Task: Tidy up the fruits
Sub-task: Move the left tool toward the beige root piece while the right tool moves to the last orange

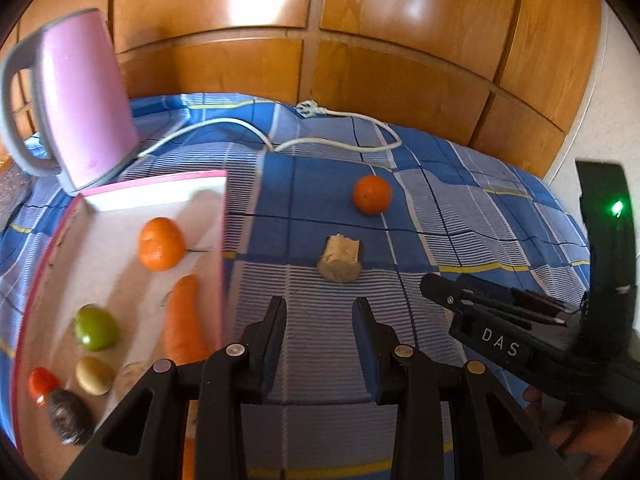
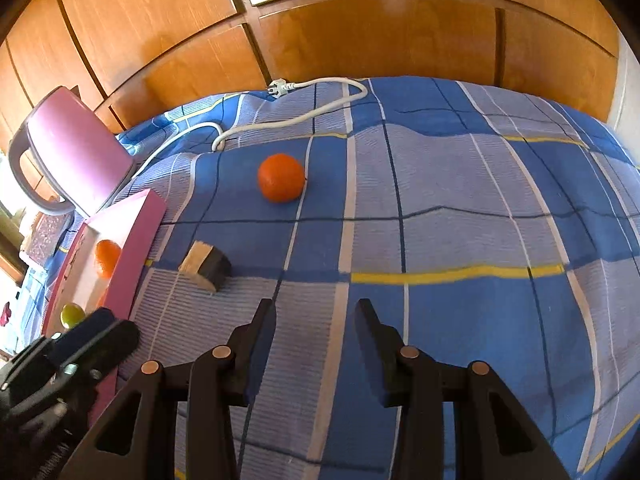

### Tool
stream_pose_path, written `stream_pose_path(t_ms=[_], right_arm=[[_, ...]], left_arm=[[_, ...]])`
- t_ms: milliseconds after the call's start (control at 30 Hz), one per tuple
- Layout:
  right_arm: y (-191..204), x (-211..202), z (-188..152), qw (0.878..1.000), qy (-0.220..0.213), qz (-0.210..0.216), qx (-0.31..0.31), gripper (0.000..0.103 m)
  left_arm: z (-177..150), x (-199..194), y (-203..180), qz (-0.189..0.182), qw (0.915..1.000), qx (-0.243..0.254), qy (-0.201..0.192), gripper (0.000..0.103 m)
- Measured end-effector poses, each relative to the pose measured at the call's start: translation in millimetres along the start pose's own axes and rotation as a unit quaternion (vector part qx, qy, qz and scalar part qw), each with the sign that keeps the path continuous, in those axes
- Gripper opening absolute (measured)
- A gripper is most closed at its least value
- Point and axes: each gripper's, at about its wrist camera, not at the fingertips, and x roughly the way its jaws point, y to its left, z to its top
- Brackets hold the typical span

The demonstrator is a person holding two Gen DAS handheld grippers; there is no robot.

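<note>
The left gripper [image 1: 320, 320] hangs over the checked blue cloth [image 1: 460, 208], its two fingers set well apart with nothing between them. Just to its left is the pink-edged box [image 1: 218, 216], whose near right wall stands beside the left finger. Inside the box, nearest the gripper, lies a carrot [image 1: 182, 320] lengthwise along that wall, and beyond it a tangerine [image 1: 161, 243]. Further left in the box are a green fruit [image 1: 96, 327], a small yellowish fruit [image 1: 94, 375], a red one [image 1: 41, 385] and a dark oval thing [image 1: 69, 416] too blurred to name. A pale round piece by the left finger is partly hidden.

Ahead of the left gripper, on the cloth outside the box, sits a cut stub [image 1: 340, 261] with a pale face, and beyond it a second orange [image 1: 372, 194] alone. A pink kettle [image 1: 80, 104] stands behind the box, its white cord [image 1: 320, 142] looping across the cloth to a plug [image 1: 306, 107] at the wooden wall [image 1: 400, 32].

The right gripper [image 2: 316, 320] is also wide open and holds nothing, hovering over the cloth to the right of the box. From the left view its closed-looking black body [image 1: 500, 320] shows side-on at the right edge, so the opening is read from its own camera. In the right view the stub lies ahead to the left, near the box wall, and the loose orange lies further ahead, well apart from both grippers.
</note>
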Motion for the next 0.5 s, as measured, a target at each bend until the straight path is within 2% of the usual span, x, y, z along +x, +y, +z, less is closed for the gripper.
stream_pose_path(t_ms=[300, 400, 500], right_arm=[[3, 13, 29, 1.0, -0.003, 0.017, -0.014, 0.041], [2, 19, 35, 1.0, -0.001, 0.02, -0.011, 0.041], [0, 24, 38, 1.0, 0.001, 0.022, -0.006, 0.041]], left_arm=[[11, 34, -13, -0.005, 0.9998, 0.007, 0.021, 0.035], [14, 42, -15, -0.005, 0.9997, 0.007, 0.024, 0.046], [18, 48, -16, -0.005, 0.9997, 0.003, 0.022, 0.048]])
